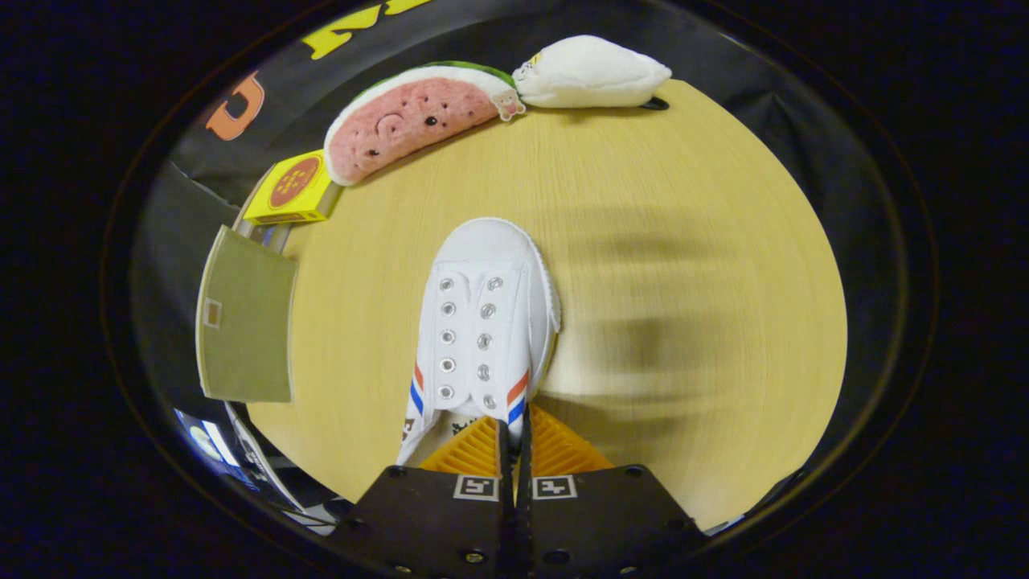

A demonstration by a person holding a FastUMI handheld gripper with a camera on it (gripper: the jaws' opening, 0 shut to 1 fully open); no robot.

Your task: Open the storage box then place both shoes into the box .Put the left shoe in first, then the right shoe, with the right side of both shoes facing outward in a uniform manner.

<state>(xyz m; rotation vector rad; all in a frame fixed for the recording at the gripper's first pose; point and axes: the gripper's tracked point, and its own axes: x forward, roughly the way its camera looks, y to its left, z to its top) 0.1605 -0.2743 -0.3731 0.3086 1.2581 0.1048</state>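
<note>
Gripping the white canvas lace-up shoe [486, 322] at its heel collar, gripper [514, 442] fingers clamped together on it, toe pointing straight ahead along the fingers' line.

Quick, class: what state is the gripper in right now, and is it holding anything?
Gripper: fingers closed on the rear side wall of the white shoe, pinching it above the wooden table.
</note>
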